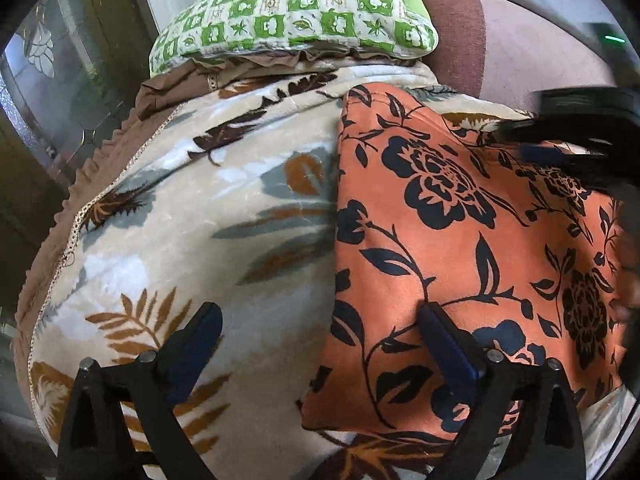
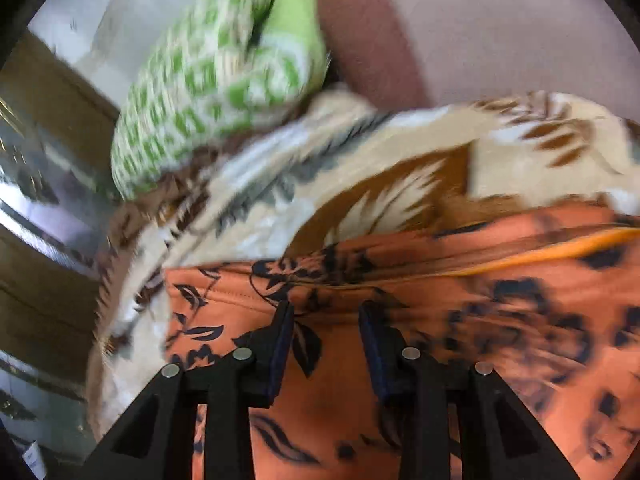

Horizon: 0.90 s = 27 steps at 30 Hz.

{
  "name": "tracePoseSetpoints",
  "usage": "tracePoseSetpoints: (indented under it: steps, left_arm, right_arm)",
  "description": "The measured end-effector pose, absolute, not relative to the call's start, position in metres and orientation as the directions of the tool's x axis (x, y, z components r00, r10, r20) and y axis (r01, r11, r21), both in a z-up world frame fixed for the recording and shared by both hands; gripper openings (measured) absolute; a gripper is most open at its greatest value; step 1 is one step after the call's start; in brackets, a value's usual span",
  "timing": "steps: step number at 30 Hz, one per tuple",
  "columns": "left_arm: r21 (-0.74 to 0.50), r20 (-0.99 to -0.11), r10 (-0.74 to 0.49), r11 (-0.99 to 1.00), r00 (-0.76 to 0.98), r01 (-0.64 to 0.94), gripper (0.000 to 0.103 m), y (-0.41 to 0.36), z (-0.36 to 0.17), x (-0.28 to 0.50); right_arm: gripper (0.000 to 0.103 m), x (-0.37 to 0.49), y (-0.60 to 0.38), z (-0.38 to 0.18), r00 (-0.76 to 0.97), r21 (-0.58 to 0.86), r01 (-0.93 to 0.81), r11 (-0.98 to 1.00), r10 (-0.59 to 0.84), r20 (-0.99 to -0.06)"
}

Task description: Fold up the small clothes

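Orange cotton-looking cloth with black flower print (image 1: 448,240) lying folded on the cream plush blanket with brown and grey leaf pattern (image 1: 192,208) — looks like a fold just laid down, with a neat straight left edge and a pillow in green-and-white checked fabric (image 1: 292,8) well behind it on the bed.

Best bet for this step: flatten and square up before making another fold. Worth pressing along the crease, lining the corners up, and smoothing outward so no air bump stays trapped under the top layer. Plush blanket underneath probably drags, so lifting an edge slightly rather than sliding it should keep the layers from shearing apart.

Left tool (image 1: 320,344) spread wide, gripping nothing — one finger over the blanket, the other over the cloth's near-left part, straddling the edge. Touching or hovering just above? Can't tell from here.

Right tool (image 2: 326,340) set to a narrow gap, hanging over the cloth near a seam, nothing visibly pinched between its pads. Right wrist view badly smeared, so actual contact with the fabric — can't say either. Also showing dark and blurred at the far right edge of the left wrist view.
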State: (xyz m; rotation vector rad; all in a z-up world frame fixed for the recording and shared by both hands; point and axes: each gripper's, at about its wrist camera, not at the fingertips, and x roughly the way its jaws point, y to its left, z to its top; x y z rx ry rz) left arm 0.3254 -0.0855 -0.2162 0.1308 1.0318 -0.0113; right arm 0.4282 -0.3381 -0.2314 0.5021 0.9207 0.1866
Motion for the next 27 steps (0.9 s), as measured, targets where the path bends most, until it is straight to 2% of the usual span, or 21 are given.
tracePoseSetpoints:
  steps: [4, 8, 9, 12, 14, 18, 23, 27]
  left_arm:
    - [0.052, -0.881, 0.019, 0.997, 0.472, 0.056, 0.099, -0.078, -0.219, 0.323]
    - [-0.143, -0.904, -0.088, 0.985, 0.419, -0.101, 0.103, -0.053, -0.238, 0.322]
    - [-0.125, -0.901, -0.076, 0.988, 0.427, -0.088, 0.103, -0.055, -0.239, 0.322]
    - [0.085, -0.859, 0.052, 0.996, 0.51, 0.041, 0.103, -0.082, -0.231, 0.318]
    - [0.127, -0.844, 0.088, 0.991, 0.53, 0.038, 0.103, -0.09, -0.231, 0.315]
    - [0.044, -0.861, 0.051, 0.999, 0.506, -0.025, 0.103, -0.079, -0.236, 0.317]
    - [-0.023, -0.85, 0.01, 0.998, 0.527, -0.056, 0.103, -0.07, -0.238, 0.311]
    - [0.004, -0.865, 0.039, 0.997, 0.5, -0.071, 0.103, -0.073, -0.225, 0.307]
  right_arm:
    - [0.038, 0.376, -0.404, -0.199, 0.686, 0.425, 0.15, 0.893, 0.215, -0.695]
    - [0.038, 0.348, -0.465, -0.19, 0.671, 0.279, 0.285, 0.917, 0.018, -0.742]
    - [0.038, 0.347, -0.479, -0.195, 0.659, 0.295, 0.306, 0.905, 0.022, -0.751]
    - [0.038, 0.358, -0.502, -0.228, 0.587, 0.3, 0.373, 0.878, 0.027, -0.809]
    - [0.039, 0.37, -0.503, -0.26, 0.529, 0.277, 0.367, 0.888, 0.046, -0.848]
    - [0.039, 0.362, -0.502, -0.26, 0.572, 0.281, 0.366, 0.887, 0.023, -0.82]
    - [0.039, 0.319, -0.496, -0.219, 0.634, 0.279, 0.34, 0.898, 0.001, -0.774]
    - [0.039, 0.254, -0.486, -0.179, 0.711, 0.263, 0.293, 0.919, -0.025, -0.703]
